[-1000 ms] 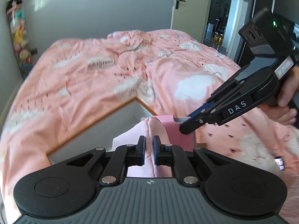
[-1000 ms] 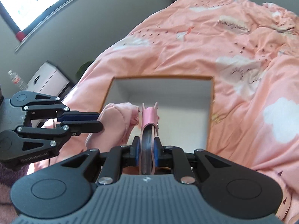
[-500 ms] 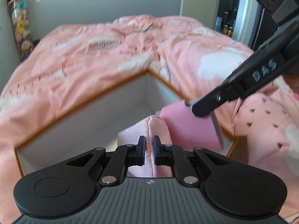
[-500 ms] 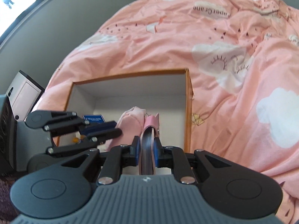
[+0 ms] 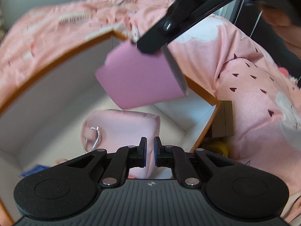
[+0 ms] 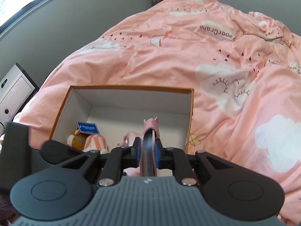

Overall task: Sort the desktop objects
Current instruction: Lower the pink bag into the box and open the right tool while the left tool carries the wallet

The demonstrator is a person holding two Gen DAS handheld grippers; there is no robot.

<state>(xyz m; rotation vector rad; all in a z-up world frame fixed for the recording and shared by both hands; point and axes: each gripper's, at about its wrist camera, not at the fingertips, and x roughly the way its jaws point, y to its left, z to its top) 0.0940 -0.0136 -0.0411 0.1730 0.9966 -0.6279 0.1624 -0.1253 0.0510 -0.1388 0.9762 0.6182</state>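
Note:
An open cardboard box with an orange rim (image 6: 131, 88) and white inside lies on the bed. My left gripper (image 5: 149, 152) is shut on a pale pink fabric pouch (image 5: 122, 128) with a metal ring, held low inside the box. My right gripper (image 6: 148, 145) is shut on a pink notebook (image 6: 149, 139), seen edge-on over the box's right half. In the left wrist view the right gripper (image 5: 148, 47) comes in from the top right, and the notebook (image 5: 139, 79) hangs tilted just above the pouch.
A striped plush toy (image 6: 82, 139) with a blue tag (image 6: 88, 128) lies in the box's left part. The pink duvet (image 6: 188, 47) surrounds the box. A yellow object (image 5: 216, 146) sits outside the box's right wall. A white cabinet (image 6: 13, 92) stands at far left.
Both grippers have come down toward the box, the left one much more. The pouch now sits inside the box walls and the notebook hangs over the opening.

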